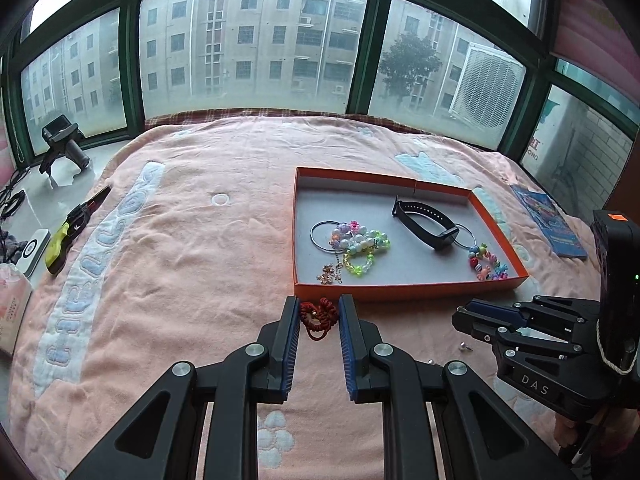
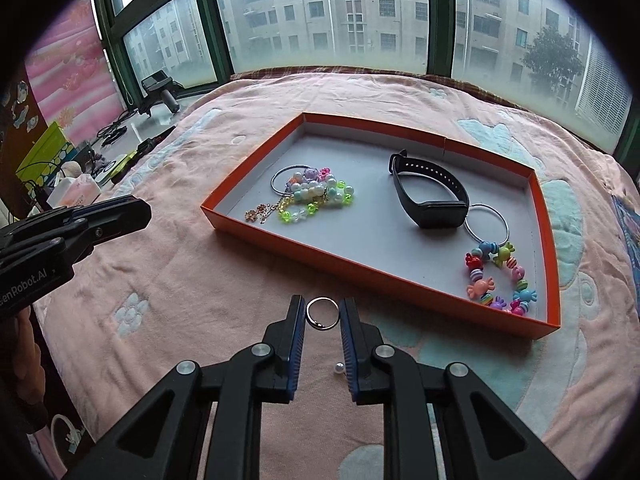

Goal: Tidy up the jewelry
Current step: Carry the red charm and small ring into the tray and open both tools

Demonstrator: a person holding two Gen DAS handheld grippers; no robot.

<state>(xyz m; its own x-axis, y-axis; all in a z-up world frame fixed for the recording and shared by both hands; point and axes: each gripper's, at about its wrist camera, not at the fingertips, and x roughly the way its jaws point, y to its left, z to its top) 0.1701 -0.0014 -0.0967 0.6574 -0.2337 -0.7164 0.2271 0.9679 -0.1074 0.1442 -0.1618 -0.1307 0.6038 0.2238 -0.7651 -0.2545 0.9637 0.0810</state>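
An orange tray [image 1: 400, 292] [image 2: 340, 258] lies on the pink bedspread. It holds a black watch band [image 1: 428, 226] [image 2: 430, 196], pastel bead bracelets [image 1: 360, 246] [image 2: 316, 194], a colourful candy bracelet [image 1: 486, 266] [image 2: 500, 276] and thin metal bangles [image 2: 486, 224]. My left gripper [image 1: 319, 318] is open around a red knotted cord bracelet [image 1: 318, 316] on the bedspread in front of the tray. My right gripper [image 2: 323, 316] is open around a silver ring [image 2: 322, 314] on the bedspread. It also shows in the left wrist view [image 1: 472, 316].
A small pearl [image 2: 339, 368] lies between the right fingers; a stud [image 1: 464, 346] lies near the right gripper. A blue booklet [image 1: 550, 222] lies right of the tray. A window ledge at the left holds another gripper device [image 1: 62, 138], a lighter [image 1: 70, 232] and boxes.
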